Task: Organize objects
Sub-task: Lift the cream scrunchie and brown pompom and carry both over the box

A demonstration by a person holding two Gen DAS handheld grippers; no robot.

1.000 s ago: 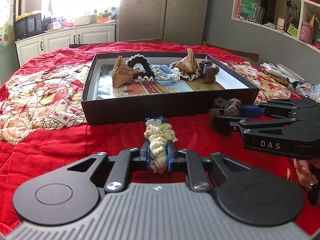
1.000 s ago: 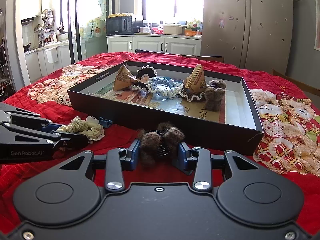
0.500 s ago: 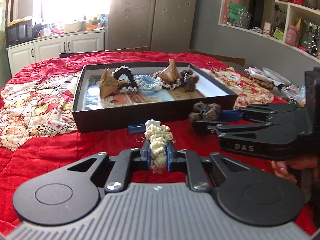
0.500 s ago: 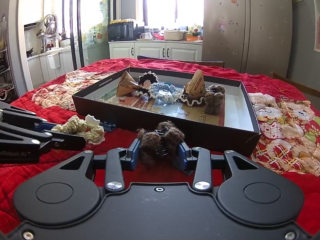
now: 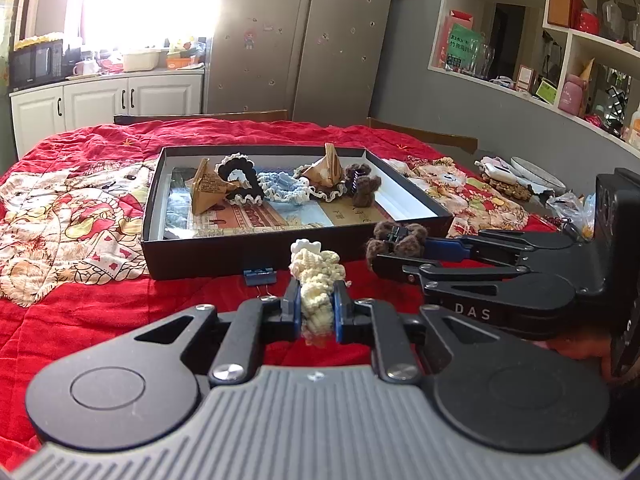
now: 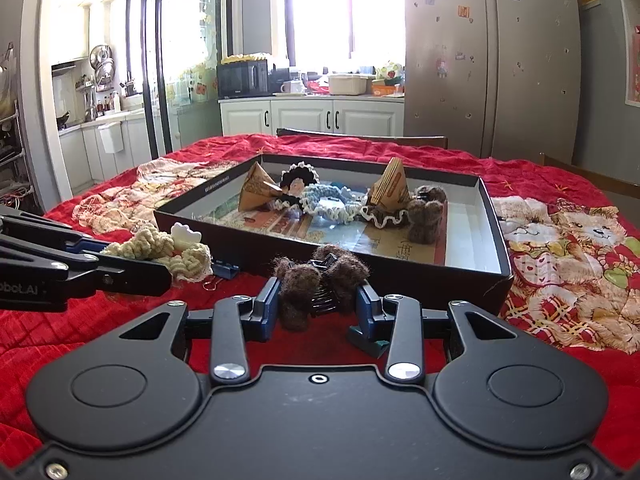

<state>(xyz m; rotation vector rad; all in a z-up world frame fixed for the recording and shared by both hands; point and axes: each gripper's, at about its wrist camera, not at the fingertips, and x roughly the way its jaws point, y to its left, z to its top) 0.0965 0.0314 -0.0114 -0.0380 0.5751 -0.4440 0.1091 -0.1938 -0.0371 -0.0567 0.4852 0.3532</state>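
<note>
A black shallow box point(image 5: 256, 246) point(image 6: 460, 276) lies on the red quilt and holds two folded paper pyramids, frilly scrunchies and a brown fuzzy clip. My left gripper point(image 5: 317, 312) is shut on a cream crocheted scrunchie point(image 5: 318, 280) point(image 6: 160, 246), lifted just off the quilt in front of the box. To its right, my right gripper point(image 6: 318, 304) point(image 5: 384, 250) is shut on a brown fuzzy hair clip point(image 6: 320, 276) point(image 5: 396, 238), close to the box's near wall.
A small blue clip point(image 5: 260, 276) point(image 6: 226, 269) lies on the quilt against the box's front wall. Small items and a plate point(image 5: 528, 170) sit at the table's far right edge. Chair backs stand behind the table, with cabinets and a fridge beyond.
My left gripper has risen with the cream scrunchie and drawn back from the box, uncovering the blue clip on the quilt. The right gripper has kept nearly still with the brown clip.
</note>
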